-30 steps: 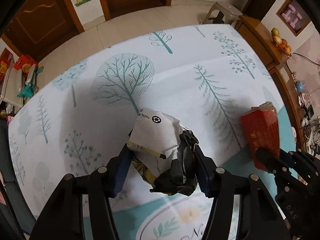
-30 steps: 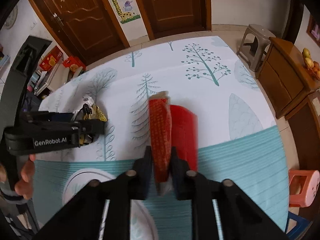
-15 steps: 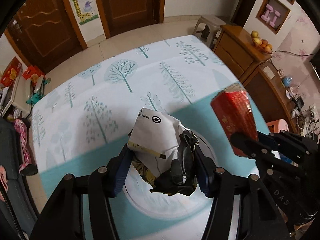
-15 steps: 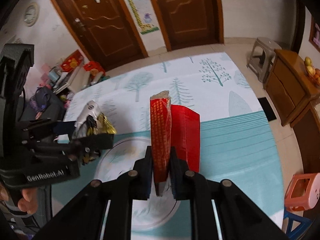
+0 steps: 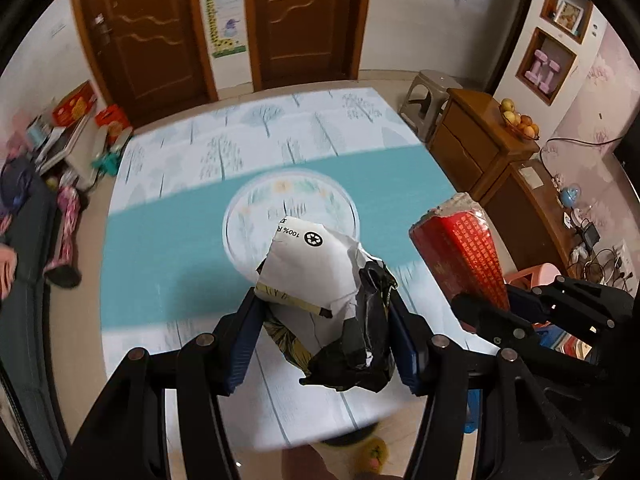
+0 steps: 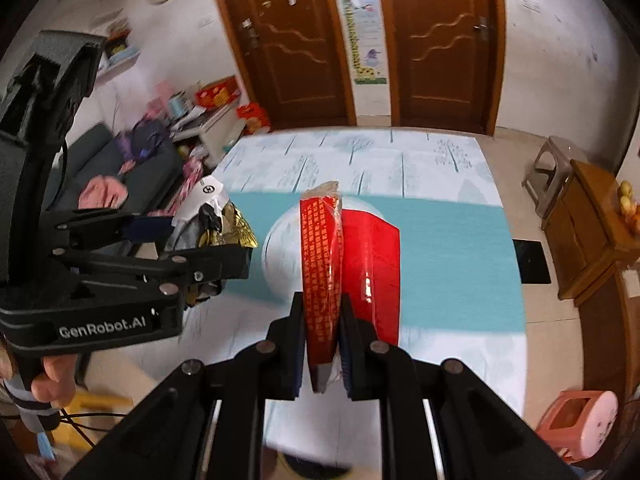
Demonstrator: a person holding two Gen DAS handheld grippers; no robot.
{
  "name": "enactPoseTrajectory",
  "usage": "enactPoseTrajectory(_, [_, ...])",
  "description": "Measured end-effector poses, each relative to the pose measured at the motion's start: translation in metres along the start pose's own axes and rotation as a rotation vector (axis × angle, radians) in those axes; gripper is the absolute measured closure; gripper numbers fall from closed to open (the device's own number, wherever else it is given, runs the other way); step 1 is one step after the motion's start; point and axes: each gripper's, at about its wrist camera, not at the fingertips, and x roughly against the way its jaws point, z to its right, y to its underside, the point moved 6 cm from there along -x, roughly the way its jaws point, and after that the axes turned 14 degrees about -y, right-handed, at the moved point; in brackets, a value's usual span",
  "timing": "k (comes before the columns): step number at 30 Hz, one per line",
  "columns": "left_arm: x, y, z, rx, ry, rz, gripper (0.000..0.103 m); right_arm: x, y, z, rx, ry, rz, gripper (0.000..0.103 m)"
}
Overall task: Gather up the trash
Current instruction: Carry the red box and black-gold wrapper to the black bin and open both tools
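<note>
My left gripper is shut on a crumpled bundle of white, black and gold wrappers, held well above the tree-print play mat. In the right wrist view the same bundle sticks out of the left gripper at the left, with a hand on its handle. My right gripper is shut on a flattened red packet with gold print, which stands upright between the fingers. The left wrist view shows that red packet at the right, beside the bundle and apart from it.
Wooden cabinets with fruit on top line the right side, with a grey stool beyond them. A pink stool stands near the mat's right corner. A dark sofa with clothes and boxes fill the left. Two brown doors close the far wall.
Both grippers have lifted and drawn back from the mat with their loads still held. The mat now looks smaller and farther, and the doors and walls have come into view.
</note>
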Motion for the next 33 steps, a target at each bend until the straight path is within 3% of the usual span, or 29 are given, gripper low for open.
enactPoseTrajectory(6, [0.026,0.083,0.009,0.064,-0.017,-0.042,0.045,0.022,0.079,-0.012,-0.024,-0.059,-0.064,0.089])
enactPoseTrajectory(13, [0.027,0.158,0.019,0.063,-0.058,-0.102,0.045,0.024,0.151,-0.028,-0.065,-0.110,-0.106,0.089])
enactPoseTrajectory(18, [0.011,0.197,0.023,0.057,-0.059,-0.192,0.045,0.014,0.198,-0.038,-0.116,-0.149,-0.165,0.089])
enactPoseTrajectory(24, [-0.009,0.231,0.027,0.021,-0.051,-0.231,0.045,-0.009,0.244,-0.041,-0.199,-0.155,-0.236,0.089])
enactPoseTrajectory(33, [-0.085,0.299,0.047,-0.038,0.011,-0.322,0.045,-0.068,0.312,-0.016,-0.390,-0.105,-0.291,0.089])
